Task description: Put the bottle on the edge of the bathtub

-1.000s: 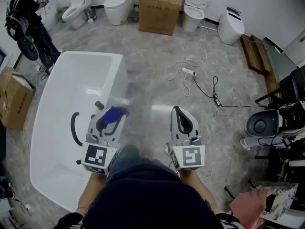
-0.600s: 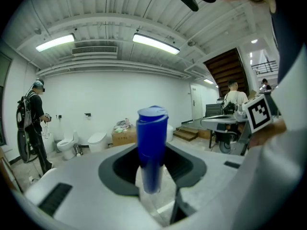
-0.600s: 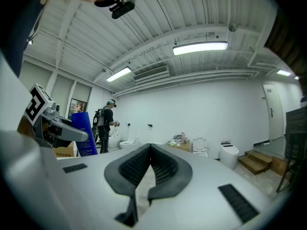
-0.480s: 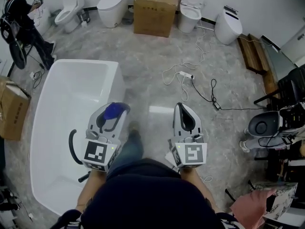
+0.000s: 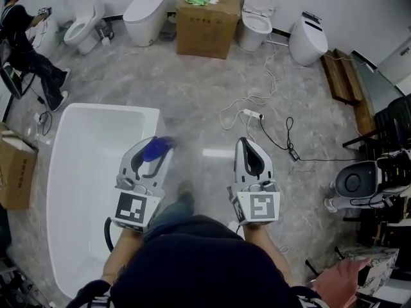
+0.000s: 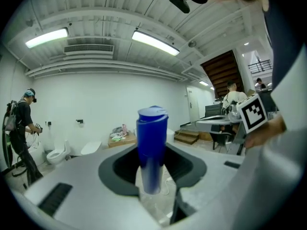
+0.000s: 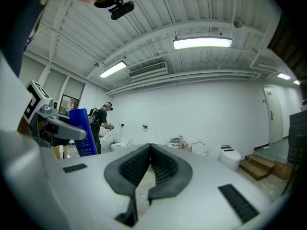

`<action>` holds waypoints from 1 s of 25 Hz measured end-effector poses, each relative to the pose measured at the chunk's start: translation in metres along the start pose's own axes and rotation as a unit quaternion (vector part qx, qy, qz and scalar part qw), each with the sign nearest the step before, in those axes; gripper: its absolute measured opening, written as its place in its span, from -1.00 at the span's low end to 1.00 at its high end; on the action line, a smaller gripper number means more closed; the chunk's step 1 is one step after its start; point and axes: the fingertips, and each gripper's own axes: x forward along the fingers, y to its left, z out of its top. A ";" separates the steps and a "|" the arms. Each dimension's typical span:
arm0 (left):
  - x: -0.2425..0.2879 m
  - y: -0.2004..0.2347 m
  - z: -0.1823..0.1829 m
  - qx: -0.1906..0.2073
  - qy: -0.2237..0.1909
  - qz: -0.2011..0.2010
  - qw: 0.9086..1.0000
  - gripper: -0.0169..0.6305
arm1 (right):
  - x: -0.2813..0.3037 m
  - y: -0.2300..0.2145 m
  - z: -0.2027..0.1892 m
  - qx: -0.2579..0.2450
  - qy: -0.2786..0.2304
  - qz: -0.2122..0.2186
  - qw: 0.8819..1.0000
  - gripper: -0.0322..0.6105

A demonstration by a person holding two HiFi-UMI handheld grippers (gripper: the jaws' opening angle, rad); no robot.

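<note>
A blue bottle [image 5: 154, 150] [image 6: 151, 147] stands upright between the jaws of my left gripper [image 5: 153, 154] [image 6: 152, 186], which is shut on it. In the head view the bottle hangs just right of the near right rim of the white bathtub [image 5: 96, 133], over the floor. The same bottle [image 7: 82, 133] shows at the left of the right gripper view. My right gripper [image 5: 250, 153] [image 7: 149, 164] is shut with nothing in it, held level beside the left one over the grey floor.
Several toilets [image 5: 144, 15] and a cardboard box [image 5: 205, 21] line the far wall. White and black cables with a power strip [image 5: 252, 114] lie on the floor ahead right. A person [image 5: 22, 34] stands at the far left. Another box [image 5: 14, 172] sits left of the tub.
The view has drawn back: the bathtub now lies lower and further left, and my left gripper with the bottle has come off the tub's rim toward the floor side.
</note>
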 end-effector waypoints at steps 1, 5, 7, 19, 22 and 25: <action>0.009 0.009 -0.001 0.000 0.000 -0.004 1.000 -0.48 | 0.011 0.000 -0.001 0.000 0.000 -0.003 1.000 -0.85; 0.043 0.034 -0.001 0.002 0.001 -0.024 1.000 -0.48 | 0.048 -0.009 -0.005 -0.002 0.005 -0.020 1.000 -0.85; 0.057 0.045 0.000 0.004 0.000 -0.033 0.999 -0.48 | 0.064 -0.012 -0.005 -0.001 0.007 -0.028 1.000 -0.85; 0.117 0.087 -0.007 -0.003 0.013 -0.037 0.999 -0.48 | 0.138 -0.026 -0.011 -0.005 0.011 -0.020 1.000 -0.85; 0.142 0.100 -0.004 0.000 0.014 -0.026 1.000 -0.48 | 0.168 -0.038 -0.012 -0.003 0.004 -0.011 1.000 -0.85; 0.172 0.115 -0.002 -0.003 0.016 -0.010 1.000 -0.48 | 0.206 -0.052 -0.017 -0.001 0.003 0.007 1.000 -0.85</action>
